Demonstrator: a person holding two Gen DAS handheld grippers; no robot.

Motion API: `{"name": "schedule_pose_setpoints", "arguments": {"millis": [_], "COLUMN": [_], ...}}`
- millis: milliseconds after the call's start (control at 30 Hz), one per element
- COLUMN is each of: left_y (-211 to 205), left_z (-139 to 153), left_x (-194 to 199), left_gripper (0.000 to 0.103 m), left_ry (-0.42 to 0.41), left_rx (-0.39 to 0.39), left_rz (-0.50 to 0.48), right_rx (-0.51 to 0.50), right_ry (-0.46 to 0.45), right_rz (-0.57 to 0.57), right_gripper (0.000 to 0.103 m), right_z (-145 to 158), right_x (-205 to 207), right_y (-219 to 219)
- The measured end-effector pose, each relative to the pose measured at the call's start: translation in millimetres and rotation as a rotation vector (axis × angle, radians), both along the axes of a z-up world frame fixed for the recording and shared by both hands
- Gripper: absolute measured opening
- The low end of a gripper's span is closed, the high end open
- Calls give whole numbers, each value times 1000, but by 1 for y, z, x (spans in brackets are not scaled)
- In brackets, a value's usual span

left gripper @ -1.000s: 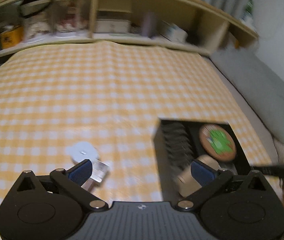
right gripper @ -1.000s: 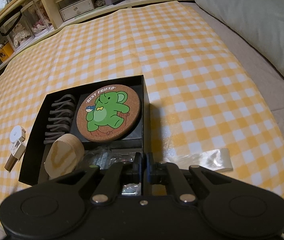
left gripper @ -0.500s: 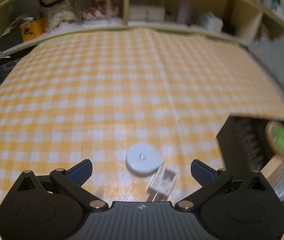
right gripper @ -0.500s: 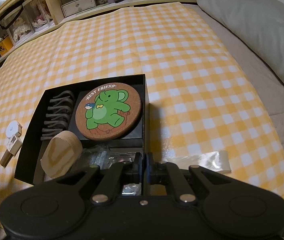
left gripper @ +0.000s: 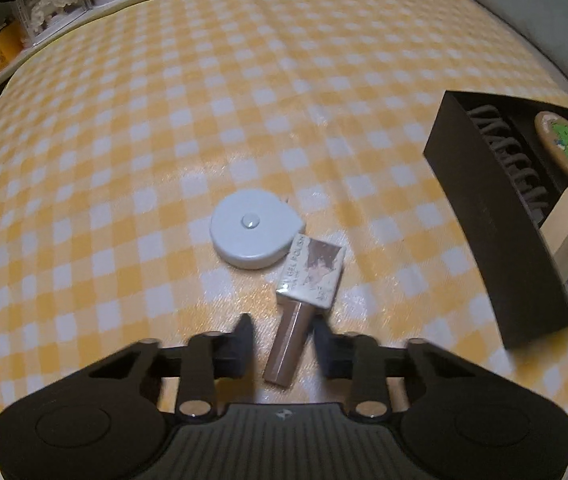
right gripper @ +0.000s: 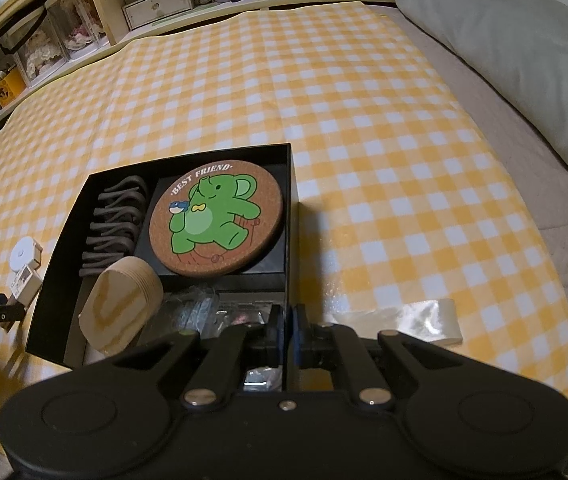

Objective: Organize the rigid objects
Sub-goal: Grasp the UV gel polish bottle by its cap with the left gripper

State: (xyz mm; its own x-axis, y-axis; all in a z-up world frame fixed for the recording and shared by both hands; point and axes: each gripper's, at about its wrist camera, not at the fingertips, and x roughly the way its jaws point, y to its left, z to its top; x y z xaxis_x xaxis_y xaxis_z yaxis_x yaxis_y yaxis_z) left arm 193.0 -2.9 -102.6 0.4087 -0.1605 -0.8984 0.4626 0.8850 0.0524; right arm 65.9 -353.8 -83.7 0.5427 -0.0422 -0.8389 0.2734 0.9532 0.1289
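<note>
At lower centre, the spread left claw straddles the bottle, whose long axis points away from it.

Checked cloth: glossy, creased. Box: matt black card. Coaster: rough cork. Round case: smooth plastic.

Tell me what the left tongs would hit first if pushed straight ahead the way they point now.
The left tongs already straddle the brown handle of the nail polish bottle. Going straight on, they would likely meet its white labelled body first, then the white round tape measure touching it.
</note>
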Motion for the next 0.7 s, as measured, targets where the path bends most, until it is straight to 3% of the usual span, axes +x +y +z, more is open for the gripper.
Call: {"name": "schedule_pose_setpoints", "arguments": {"millis": [533, 700], "left_y": [-8, -8], "left_z": [11, 12], "left_x": [-7, -16], "left_gripper": [17, 17], "left_ry": [-45, -15], "left_rx": [-55, -61], "left_rz": [-14, -42], "right_rx": [1, 3], "right_ry": [4, 3], "right_rz": [0, 0], "right_gripper": [5, 5], "right_z": [-1, -1], "right_x": [0, 0], "right_y": [0, 0]}}
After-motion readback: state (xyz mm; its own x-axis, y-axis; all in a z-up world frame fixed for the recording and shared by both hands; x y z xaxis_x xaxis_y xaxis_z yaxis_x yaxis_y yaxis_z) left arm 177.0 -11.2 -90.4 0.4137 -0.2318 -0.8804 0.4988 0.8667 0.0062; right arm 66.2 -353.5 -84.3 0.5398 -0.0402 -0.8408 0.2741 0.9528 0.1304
